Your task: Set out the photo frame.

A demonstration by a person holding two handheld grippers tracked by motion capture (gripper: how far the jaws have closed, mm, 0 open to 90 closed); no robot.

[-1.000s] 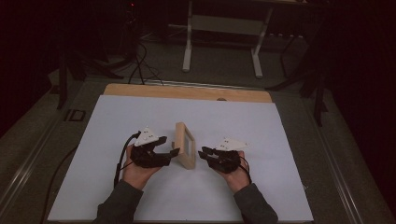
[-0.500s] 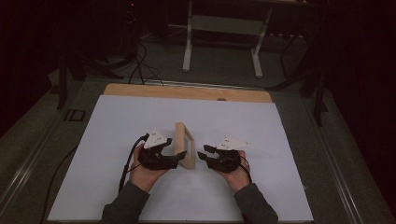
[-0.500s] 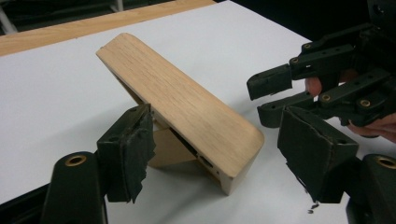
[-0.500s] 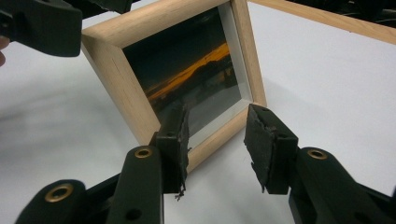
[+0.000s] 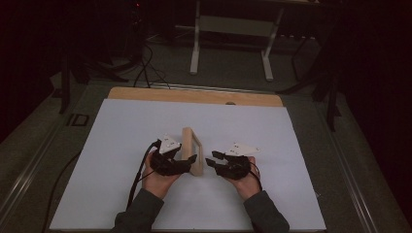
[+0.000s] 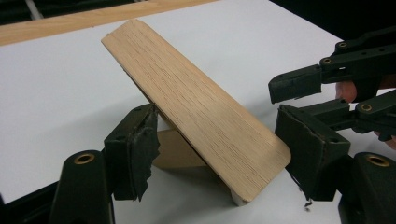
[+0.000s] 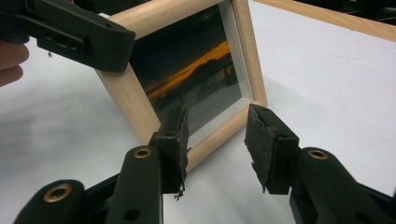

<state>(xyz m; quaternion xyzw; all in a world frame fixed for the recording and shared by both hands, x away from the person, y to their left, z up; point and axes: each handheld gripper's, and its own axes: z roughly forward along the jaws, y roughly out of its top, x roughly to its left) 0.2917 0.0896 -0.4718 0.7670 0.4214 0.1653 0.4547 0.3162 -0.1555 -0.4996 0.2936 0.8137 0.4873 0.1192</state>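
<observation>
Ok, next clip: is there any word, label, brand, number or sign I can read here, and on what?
No readable text in any view.
Picture frame: only a dark sunset-like photo behind the glass, no caption.
Frame's wooden back panel: bare wood grain, no label.
Left gripper and right gripper: no markings legible.
White table sheet: blank.

No readable text, label, number or sign appears on anything in these views

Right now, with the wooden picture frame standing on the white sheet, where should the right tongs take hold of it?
Probably the picture frame's lower rail nearest the right tongs, approached from the glass side. That rail is a narrow, straight bar that open jaws could span; the back leans on its stand.
</observation>
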